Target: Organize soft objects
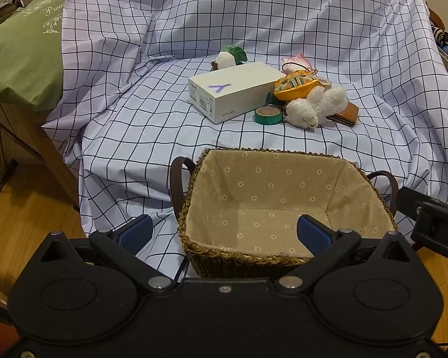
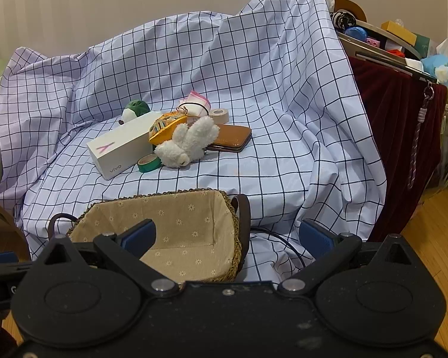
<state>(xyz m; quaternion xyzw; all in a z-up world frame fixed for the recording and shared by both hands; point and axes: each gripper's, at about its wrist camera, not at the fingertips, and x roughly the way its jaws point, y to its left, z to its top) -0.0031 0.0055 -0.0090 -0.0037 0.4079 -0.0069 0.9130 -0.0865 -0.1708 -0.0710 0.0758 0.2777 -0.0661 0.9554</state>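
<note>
A woven basket (image 1: 194, 179) with a beige flowered lining stands empty at the front of the checked cloth; it also shows in the right wrist view (image 2: 233, 208). Behind it lie a white fluffy plush (image 1: 313, 107) (image 2: 188, 143), a yellow patterned pouch (image 1: 295, 85) (image 2: 167, 125), a green-and-white plush (image 1: 231, 55) (image 2: 136, 109) and a pink soft item (image 1: 297, 61) (image 2: 195, 98). My left gripper (image 1: 224, 232) is open and empty over the basket's near rim. My right gripper (image 2: 227, 234) is open and empty, at the basket's right side.
A white vivo box (image 1: 233, 91) (image 2: 122, 146), a green tape roll (image 1: 267, 115) (image 2: 148, 162), a beige tape roll (image 2: 219, 115) and a brown wallet (image 1: 345, 114) (image 2: 231, 138) lie among the soft things. A green bag (image 1: 21, 50) is left; a cluttered shelf (image 2: 388, 41) is right.
</note>
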